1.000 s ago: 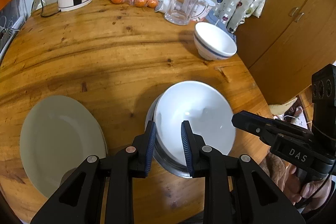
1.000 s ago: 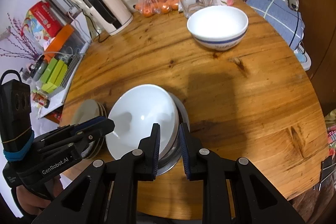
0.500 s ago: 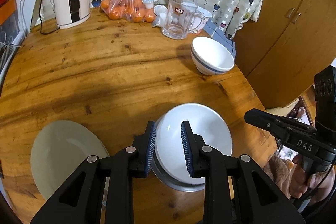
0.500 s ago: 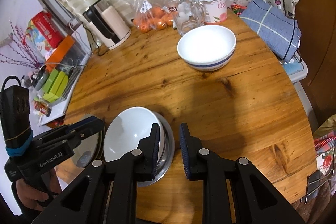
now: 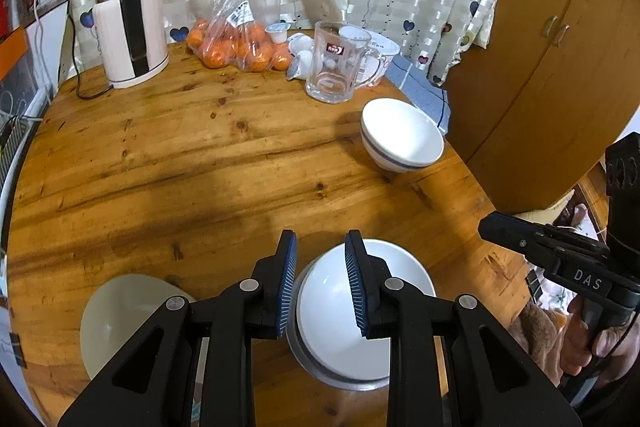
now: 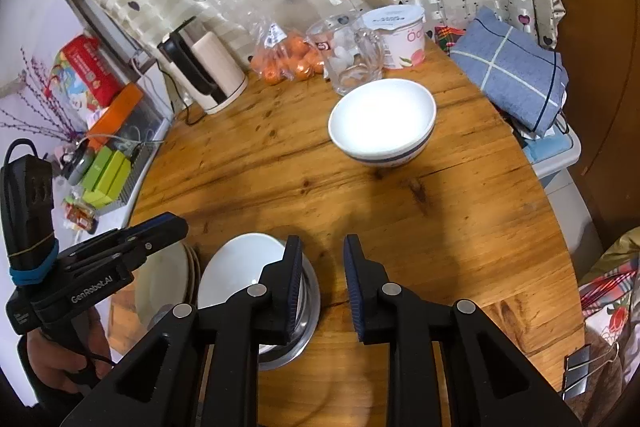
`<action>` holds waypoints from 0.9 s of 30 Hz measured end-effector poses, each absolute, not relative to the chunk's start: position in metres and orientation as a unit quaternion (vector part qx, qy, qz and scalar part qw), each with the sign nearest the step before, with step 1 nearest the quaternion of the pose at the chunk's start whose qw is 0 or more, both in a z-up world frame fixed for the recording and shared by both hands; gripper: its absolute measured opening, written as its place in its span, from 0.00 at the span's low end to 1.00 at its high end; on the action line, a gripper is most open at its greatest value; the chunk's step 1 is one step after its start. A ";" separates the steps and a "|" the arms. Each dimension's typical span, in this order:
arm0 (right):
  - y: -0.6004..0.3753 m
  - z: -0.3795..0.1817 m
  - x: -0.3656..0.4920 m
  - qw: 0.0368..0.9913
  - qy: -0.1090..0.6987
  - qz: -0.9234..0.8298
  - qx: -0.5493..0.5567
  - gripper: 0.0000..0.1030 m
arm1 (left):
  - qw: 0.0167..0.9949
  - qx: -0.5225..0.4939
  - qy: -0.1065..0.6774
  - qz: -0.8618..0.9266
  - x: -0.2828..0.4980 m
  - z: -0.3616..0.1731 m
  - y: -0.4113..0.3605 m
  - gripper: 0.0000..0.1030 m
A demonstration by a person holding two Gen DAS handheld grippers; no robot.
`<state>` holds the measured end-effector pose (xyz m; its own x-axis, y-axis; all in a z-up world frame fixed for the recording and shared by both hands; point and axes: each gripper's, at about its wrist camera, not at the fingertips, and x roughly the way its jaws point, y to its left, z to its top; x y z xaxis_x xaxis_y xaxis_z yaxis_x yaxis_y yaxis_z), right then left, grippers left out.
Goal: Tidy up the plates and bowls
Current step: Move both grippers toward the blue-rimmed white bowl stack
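Our left gripper sits at the bottom centre of its view, jaws parted by a narrow gap and gripping nothing, hanging over the near rim of the white bowl that is nested in a steel dish. Our right gripper, likewise narrowly parted and empty, shows at the bottom centre of its own view, with that same stack just to its lower left and bare table between its blades. To the lower left of the left view lies the stack of plates, near the bowl stack but apart from it. The striped bowl stands alone, well apart, in the upper middle of the right view and at centre right in the left view, just in front of the glass mug. That is the relation that matters: it lies straight ahead of the right gripper and off to the side of the left, so we judge the right hand nearer. Being round, it has no long axis; only a rim bite counts. Both grippers point forward and downward, seemingly lifted clear of the table, though the fisheye makes height hard to judge.
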<state>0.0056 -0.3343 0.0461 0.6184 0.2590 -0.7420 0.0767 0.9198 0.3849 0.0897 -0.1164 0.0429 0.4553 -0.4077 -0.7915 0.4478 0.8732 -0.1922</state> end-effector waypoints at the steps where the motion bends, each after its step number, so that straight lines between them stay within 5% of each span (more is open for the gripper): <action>1: -0.336 0.047 0.006 0.879 0.432 0.050 0.194 0.21 | 0.853 0.022 0.457 -0.252 0.091 0.044 -0.117 0.25; 27: -0.359 0.046 0.040 0.878 0.435 0.022 0.197 0.26 | 0.826 0.009 0.477 -0.300 0.138 0.044 -0.150 0.25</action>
